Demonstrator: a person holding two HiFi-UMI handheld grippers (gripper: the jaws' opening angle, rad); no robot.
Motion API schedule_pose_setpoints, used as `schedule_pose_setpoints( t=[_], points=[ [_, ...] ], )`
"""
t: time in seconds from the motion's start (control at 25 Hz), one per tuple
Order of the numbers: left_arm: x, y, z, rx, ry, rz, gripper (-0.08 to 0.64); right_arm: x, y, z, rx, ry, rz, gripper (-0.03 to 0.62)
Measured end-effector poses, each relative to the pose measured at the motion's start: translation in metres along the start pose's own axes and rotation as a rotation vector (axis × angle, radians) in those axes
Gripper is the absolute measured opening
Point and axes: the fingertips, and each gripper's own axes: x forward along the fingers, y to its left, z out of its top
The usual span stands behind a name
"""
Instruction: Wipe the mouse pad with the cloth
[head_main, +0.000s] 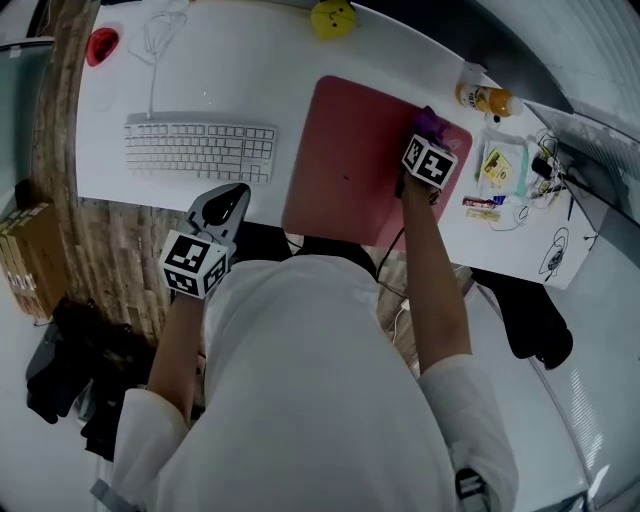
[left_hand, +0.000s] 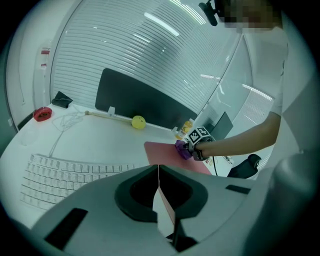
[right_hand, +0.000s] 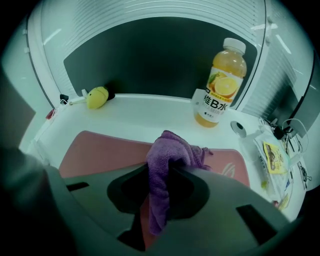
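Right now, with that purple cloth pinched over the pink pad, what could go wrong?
1. The juice bottle stands just past the mouse pad's far right corner, close to the cloth that the right gripper is shut on. A wide stroke could tip it.
2. The left gripper hangs shut and empty near the keyboard, so nothing pins the pad. It may slide under the wipe.

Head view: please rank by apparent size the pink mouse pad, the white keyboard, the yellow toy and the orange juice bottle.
1. pink rectangular mouse pad
2. white plastic keyboard
3. yellow round toy and orange juice bottle: they look too alike to rank.
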Motion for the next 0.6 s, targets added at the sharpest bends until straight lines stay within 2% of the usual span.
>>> schedule_pose_setpoints(
  t=[0.24, 0.6],
  points=[
    [-0.015, 0.018, -0.004, -0.014, -0.001, 0.014, 0.021, 0.000, 0.048, 0.006, -0.030, -0.011, 0.056, 0.086],
    [-0.031, 0.038, -0.001, -0.013, -0.019, 0.012, 0.021, 0.002, 0.134, 0.013, -0.077, -0.008, 0.228, 0.086]
  ],
)
